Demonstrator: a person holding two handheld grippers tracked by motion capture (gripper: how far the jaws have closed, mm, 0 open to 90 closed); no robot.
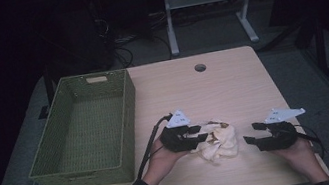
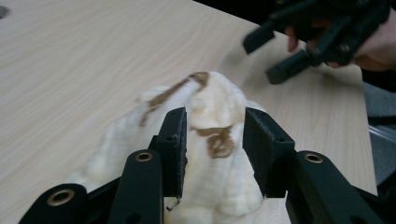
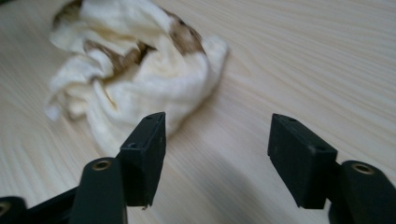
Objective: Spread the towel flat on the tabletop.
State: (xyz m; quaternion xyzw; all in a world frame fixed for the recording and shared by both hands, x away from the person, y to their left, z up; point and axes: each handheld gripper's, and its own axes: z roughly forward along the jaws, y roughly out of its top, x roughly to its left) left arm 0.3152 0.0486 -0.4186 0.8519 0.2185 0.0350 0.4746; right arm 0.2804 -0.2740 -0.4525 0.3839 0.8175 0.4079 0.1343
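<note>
Centrally, a crumpled cream cloth with brown markings was located on the near part of the wooden table, between the two hand-held grippers. It was bunched into a loose heap and lay flat on the tabletop, not lifted.

The left gripper was positioned at the cloth's left edge. In the left gripper view, a raised fold of the cloth was seen between the two black jaws, with fabric pressed against the inner faces of both. The jaws were judged to be clamped on that fold, although a gap the width of the fold remained between them.

The right gripper was held just beside the cloth on its right, apart from it. In the right gripper view, its jaws were spread wide, with bare table between them and the cloth lying ahead and to the left; nothing was gripped.

A green woven basket was placed along the left side of the table, well apart from the cloth. Its interior was seen to contain nothing.

As a judgement of progress: the work was at an early stage. One hold on the cloth had been secured by the left gripper. A second hold by the right gripper was not yet made, and the cloth was not yet raised, spread or transferred. Whether the basket was the intended destination could not be determined.
</note>
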